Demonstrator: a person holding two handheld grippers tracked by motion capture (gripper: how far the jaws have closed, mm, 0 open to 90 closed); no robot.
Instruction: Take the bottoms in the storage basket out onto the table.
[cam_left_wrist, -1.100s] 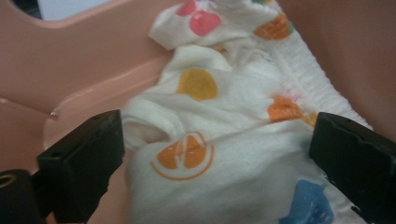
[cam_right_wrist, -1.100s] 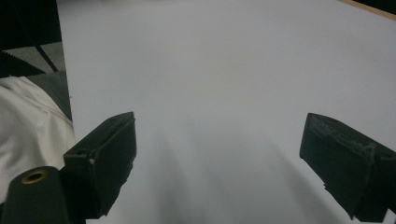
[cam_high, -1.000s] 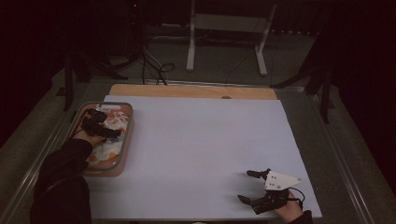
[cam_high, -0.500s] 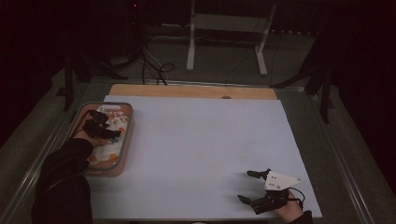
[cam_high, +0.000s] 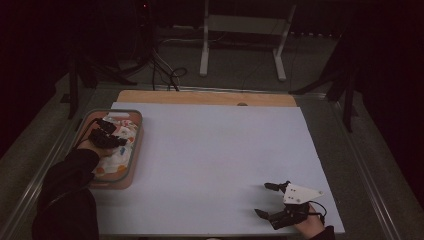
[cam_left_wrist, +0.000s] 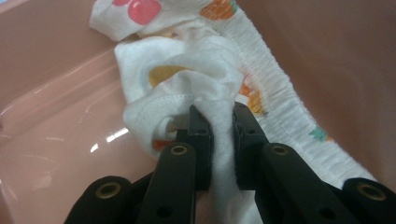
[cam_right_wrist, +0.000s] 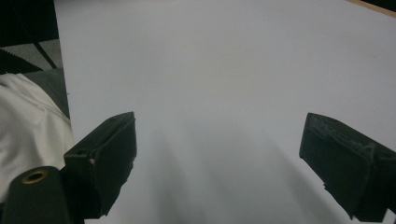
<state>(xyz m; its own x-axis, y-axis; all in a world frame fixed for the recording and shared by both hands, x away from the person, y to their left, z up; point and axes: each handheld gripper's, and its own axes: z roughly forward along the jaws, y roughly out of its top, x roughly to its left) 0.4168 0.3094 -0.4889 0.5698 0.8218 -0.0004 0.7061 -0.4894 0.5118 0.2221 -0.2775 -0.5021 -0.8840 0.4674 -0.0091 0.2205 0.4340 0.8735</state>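
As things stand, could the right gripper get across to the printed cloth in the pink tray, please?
Probably yes: the right gripper sits open at the table's near right, and bare white surface lies between it and the pink tray. The left gripper already clamps the printed cloth.

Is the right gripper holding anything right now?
No, in the right gripper view the right gripper stands wide open over the bare white table sheet, with nothing between its jaws.

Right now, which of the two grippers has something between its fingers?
The left gripper, over the pink tray at the table's left edge: its fingers pinch a fold of the white printed cloth. The right gripper is open above bare white tabletop.
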